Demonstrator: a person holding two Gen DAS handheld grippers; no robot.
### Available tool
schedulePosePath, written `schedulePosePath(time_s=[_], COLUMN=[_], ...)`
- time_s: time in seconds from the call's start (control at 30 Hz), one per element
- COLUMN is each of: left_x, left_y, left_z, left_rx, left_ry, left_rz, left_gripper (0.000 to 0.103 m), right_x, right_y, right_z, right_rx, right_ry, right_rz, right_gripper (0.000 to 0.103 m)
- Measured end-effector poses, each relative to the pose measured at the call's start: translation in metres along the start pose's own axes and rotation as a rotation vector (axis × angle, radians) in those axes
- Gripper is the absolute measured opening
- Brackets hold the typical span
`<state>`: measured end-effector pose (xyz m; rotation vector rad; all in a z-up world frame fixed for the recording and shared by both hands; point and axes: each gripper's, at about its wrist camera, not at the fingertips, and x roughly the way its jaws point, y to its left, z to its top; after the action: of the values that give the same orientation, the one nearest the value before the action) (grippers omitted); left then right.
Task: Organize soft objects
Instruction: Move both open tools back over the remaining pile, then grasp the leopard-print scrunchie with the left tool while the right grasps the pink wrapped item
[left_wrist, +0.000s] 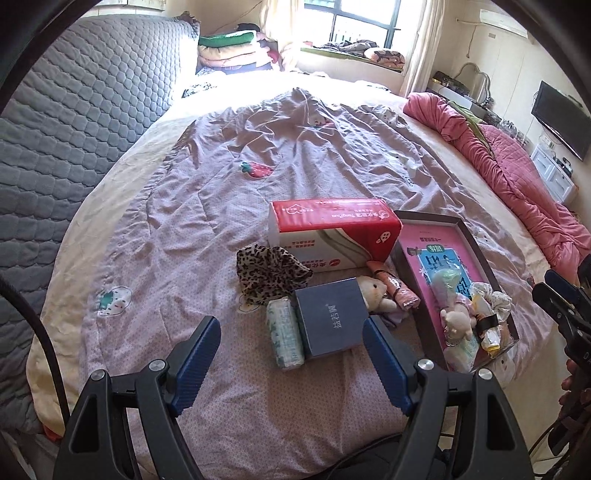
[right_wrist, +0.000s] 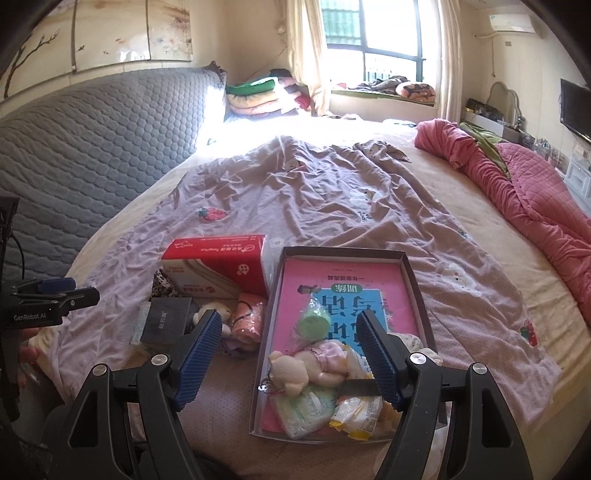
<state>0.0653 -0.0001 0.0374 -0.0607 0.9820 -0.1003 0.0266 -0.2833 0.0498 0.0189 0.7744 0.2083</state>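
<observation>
A dark shallow box (right_wrist: 413, 273) with a pink book lining it lies on the bed and holds a pink plush doll (right_wrist: 306, 365), a green-topped pouch (right_wrist: 314, 325), tissue packs and snack packets; it also shows in the left wrist view (left_wrist: 476, 236). Left of it lie a red tissue pack (left_wrist: 332, 232), a leopard-print cloth (left_wrist: 269, 273), a small plush bear (left_wrist: 375, 291), a pink packet (left_wrist: 399, 291), a green tissue roll (left_wrist: 284, 332) and a grey-blue box (left_wrist: 328, 317). My left gripper (left_wrist: 291, 328) is open above the grey-blue box. My right gripper (right_wrist: 290, 321) is open above the doll.
The bed carries a lilac quilt (left_wrist: 258, 147) with a strawberry patch. A rolled pink blanket (right_wrist: 517, 184) lies along the right side. A grey quilted headboard (left_wrist: 74, 110) stands at the left. Folded bedding (right_wrist: 258, 92), a window and a dresser with a TV stand beyond.
</observation>
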Motion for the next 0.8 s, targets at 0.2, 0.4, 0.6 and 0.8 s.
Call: schedulePosePath(time_s=[0.2,0.4,0.6,0.8], left_x=[0.004,0.014,0.030,0.052], left_y=[0.018,0.034,0.047,0.058], left_z=[-0.004,-0.009,-0.010,-0.001], left_rx=[-0.033,-0.070,-0.112,-0.150], left_ry=[0.010,0.030,0.053,0.073], left_rz=[0.015,0.019,0.007,-0.023], left_gripper=[0.079,0.079,0.079,0.079], right_x=[0.007,0.023,0.042,0.070], right_y=[0.014,0.032,0.045,0.049], right_z=[-0.003,-0.009,-0.016,-0.023], right_rx=[-0.035,-0.088,-0.136,-0.177], right_ry=[0.015,0.050,0.088,0.141], right_rz=[0.017,0.031,0.034,0.017], right_gripper=[0.077,0.077,0.077,0.077])
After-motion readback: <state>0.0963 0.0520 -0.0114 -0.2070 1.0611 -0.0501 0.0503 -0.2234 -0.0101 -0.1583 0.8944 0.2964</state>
